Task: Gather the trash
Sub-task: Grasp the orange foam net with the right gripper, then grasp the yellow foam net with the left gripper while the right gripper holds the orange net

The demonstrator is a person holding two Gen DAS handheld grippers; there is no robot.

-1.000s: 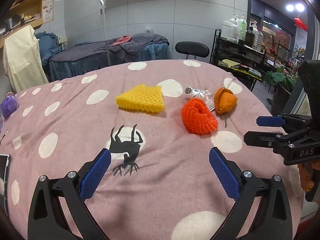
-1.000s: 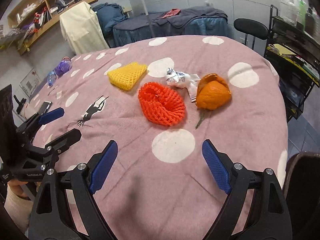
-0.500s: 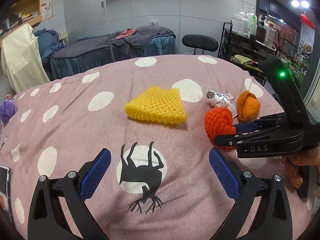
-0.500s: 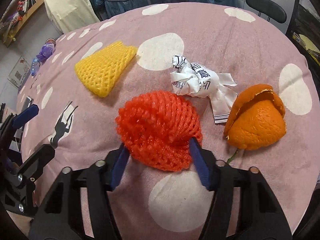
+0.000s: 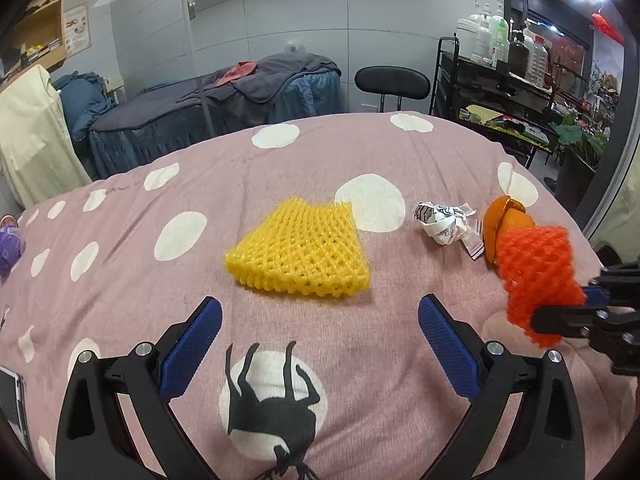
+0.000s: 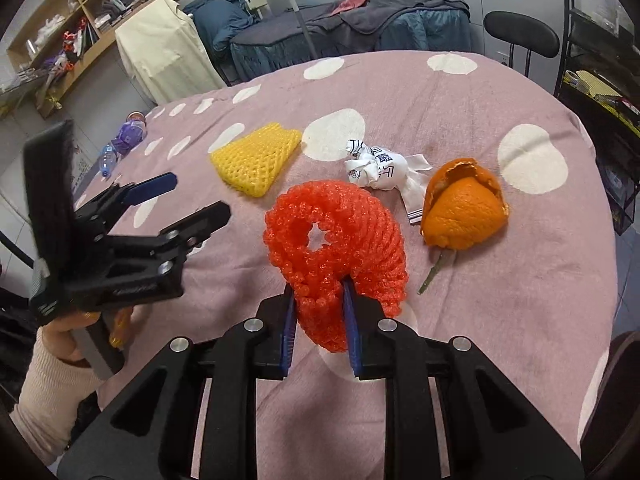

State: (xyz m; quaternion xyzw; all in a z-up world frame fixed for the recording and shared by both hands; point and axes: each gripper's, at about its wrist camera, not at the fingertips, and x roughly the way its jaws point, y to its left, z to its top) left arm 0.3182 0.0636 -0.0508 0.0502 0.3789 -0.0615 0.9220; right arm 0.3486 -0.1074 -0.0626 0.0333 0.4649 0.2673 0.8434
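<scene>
My right gripper (image 6: pixel 318 300) is shut on the red foam fruit net (image 6: pixel 340 236) and holds it lifted above the pink spotted cloth; the net also shows in the left wrist view (image 5: pixel 536 272). A yellow foam net (image 5: pixel 300 256) lies flat just ahead of my open, empty left gripper (image 5: pixel 320 320), and shows in the right wrist view (image 6: pixel 256 160). A crumpled white wrapper (image 6: pixel 380 168) and an orange peel (image 6: pixel 460 208) lie beyond and to the right of the red net. My left gripper (image 6: pixel 188 196) shows at the left of the right wrist view.
The table with the pink spotted cloth (image 5: pixel 280 160) drops off at the right. A purple bottle (image 6: pixel 128 136) lies at the far left, a phone (image 5: pixel 10 400) at the near left edge. A black chair (image 5: pixel 392 80), a bed and a shelf rack stand beyond.
My right gripper has closed on the red net and lifted it off the cloth. My left gripper has moved forward toward the yellow net and stays open.
</scene>
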